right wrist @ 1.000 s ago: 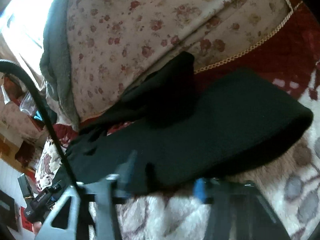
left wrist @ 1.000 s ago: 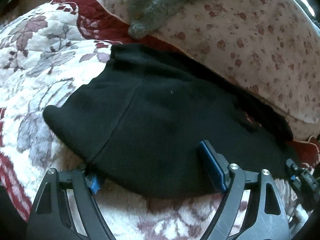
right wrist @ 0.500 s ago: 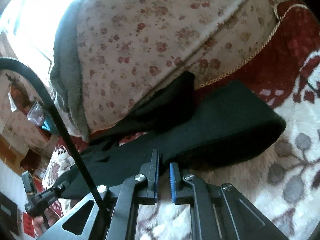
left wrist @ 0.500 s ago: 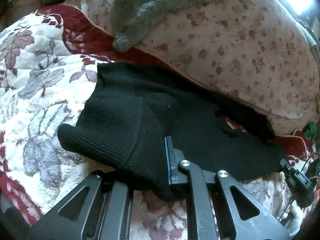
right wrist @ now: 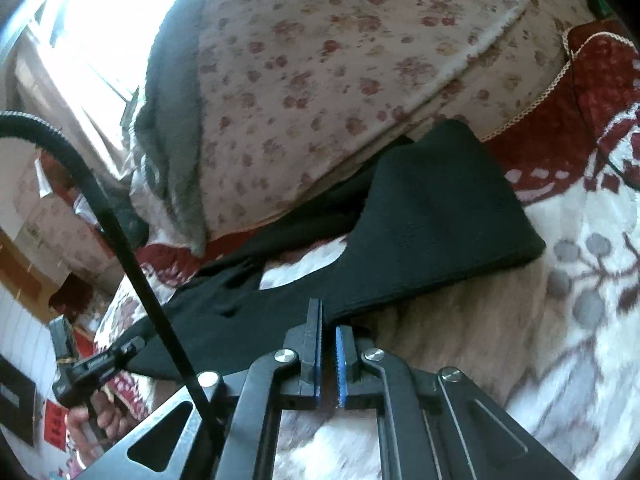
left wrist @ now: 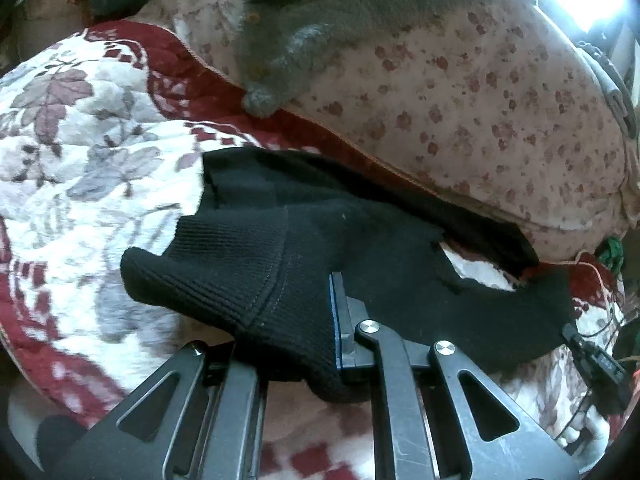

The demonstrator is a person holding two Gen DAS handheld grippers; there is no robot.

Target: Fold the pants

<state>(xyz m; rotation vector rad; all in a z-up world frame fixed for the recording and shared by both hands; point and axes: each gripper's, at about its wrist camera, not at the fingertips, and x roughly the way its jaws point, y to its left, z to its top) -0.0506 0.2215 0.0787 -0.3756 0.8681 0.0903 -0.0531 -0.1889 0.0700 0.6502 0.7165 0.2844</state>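
Gripping the ribbed cuff end of the black pants [left wrist: 280, 276], your left gripper [left wrist: 288, 340] has its fingers drawn in on a thick bunch of knit cloth; the blue-padded right finger [left wrist: 337, 320] presses against the fabric, while the left finger is hidden beneath the fold. To the left of the grip, the cuff sticks out as a rounded lobe over the white and maroon floral blanket [left wrist: 80, 168]. Further right, the pants run off toward the far side, with a patch of blanket showing through the gap between the two legs, and the upper leg lies along the edge of the pink flowered quilt [left wrist: 500, 92]. A grey fleece garment [left wrist: 304, 32] is draped on top of that quilt. At the right edge of this view you can see your other tool [left wrist: 596, 364].

In the right wrist view, your left tool [right wrist: 96, 364] sits at the lower left with your hand [right wrist: 92, 420] on it, and a black cable [right wrist: 120, 240] arcs over it. Your right gripper [right wrist: 328, 336] is nearly closed, its fingers leaving only a narrow slit, and the edge of the pants [right wrist: 440, 220] meets its tips; you cannot tell for certain whether cloth is pinched there. The pants spread up and right from the tips as a broad folded band on the blanket [right wrist: 580, 280], their far corner touching the quilt [right wrist: 320, 80].

No containers appear in either view.
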